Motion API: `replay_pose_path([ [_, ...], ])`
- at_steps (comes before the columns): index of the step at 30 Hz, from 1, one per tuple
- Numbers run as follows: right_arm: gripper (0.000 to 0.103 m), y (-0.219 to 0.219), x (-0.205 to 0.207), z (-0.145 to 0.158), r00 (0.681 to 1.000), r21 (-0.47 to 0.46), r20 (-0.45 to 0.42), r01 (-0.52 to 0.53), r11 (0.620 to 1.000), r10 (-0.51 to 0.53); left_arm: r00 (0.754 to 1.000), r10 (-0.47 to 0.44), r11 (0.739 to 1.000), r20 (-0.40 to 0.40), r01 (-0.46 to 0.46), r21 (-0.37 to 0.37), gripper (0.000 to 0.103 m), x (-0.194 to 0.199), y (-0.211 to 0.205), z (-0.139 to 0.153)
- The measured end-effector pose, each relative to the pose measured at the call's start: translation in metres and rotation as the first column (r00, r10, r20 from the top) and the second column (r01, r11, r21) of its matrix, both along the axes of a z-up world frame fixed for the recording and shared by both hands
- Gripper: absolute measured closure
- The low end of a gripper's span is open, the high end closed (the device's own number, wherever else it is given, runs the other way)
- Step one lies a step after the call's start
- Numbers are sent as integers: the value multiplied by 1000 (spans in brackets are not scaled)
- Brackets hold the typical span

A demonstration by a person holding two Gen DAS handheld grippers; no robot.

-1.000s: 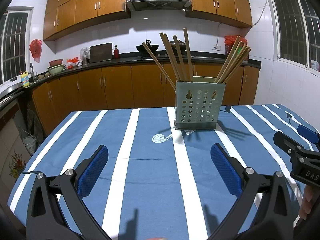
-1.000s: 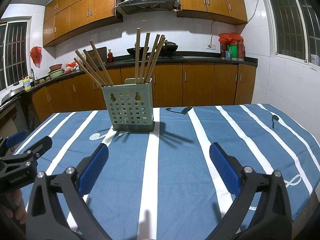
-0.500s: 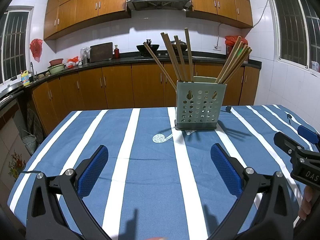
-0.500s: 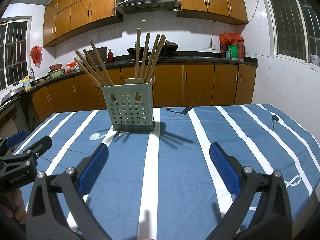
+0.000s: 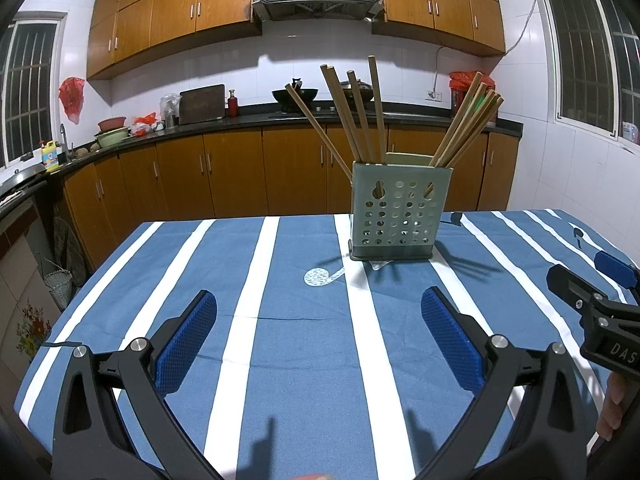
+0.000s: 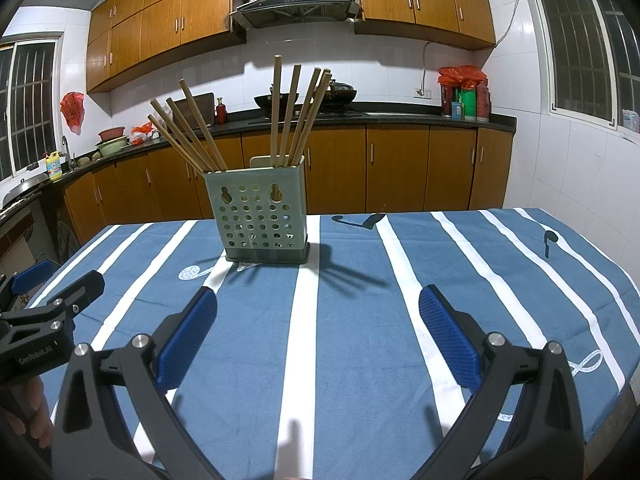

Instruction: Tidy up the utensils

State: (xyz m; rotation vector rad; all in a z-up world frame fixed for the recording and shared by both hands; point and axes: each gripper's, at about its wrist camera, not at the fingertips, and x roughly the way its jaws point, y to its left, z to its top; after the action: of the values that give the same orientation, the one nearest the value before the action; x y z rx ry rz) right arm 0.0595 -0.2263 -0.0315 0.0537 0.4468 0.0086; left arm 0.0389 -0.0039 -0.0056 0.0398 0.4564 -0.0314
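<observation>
Between the blue textured pads of the left gripper (image 5: 319,336) nothing is sitting; its jaws are standing wide apart over the blue-and-white striped tablecloth (image 5: 280,344), near the table's front edge. The right gripper (image 6: 318,334) is hovering likewise, jaws apart and empty, just beside its partner.

Further out, toward the table's far edge, the pale green perforated plastic utensil holder (image 5: 400,216) is standing upright, with long tan wooden chopsticks (image 5: 362,116) leaning out of it in two fans. These sticks are likely handling as light, stiff and fairly smooth; pinching one across its upper shaft, well above the rim, is probably giving the surest hold. The holder itself is looking light enough to tip or slide if a stick is dragged sideways.

The left wrist view is showing the right gripper's black body and a bit of the person's hand (image 5: 610,412) at the table's right edge. The right wrist view is showing the holder's (image 6: 262,216) drip tray more squarely, the sticks (image 6: 294,114) separated more clearly, and the table's right corner.
</observation>
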Motion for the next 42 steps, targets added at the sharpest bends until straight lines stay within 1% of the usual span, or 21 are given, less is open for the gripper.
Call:
replay_pose_path([
  [42,4,-1,0,1,1000,1,-2,-1,1000,1,1000,-3,1000,-3,3,0,2,2,-4,0],
])
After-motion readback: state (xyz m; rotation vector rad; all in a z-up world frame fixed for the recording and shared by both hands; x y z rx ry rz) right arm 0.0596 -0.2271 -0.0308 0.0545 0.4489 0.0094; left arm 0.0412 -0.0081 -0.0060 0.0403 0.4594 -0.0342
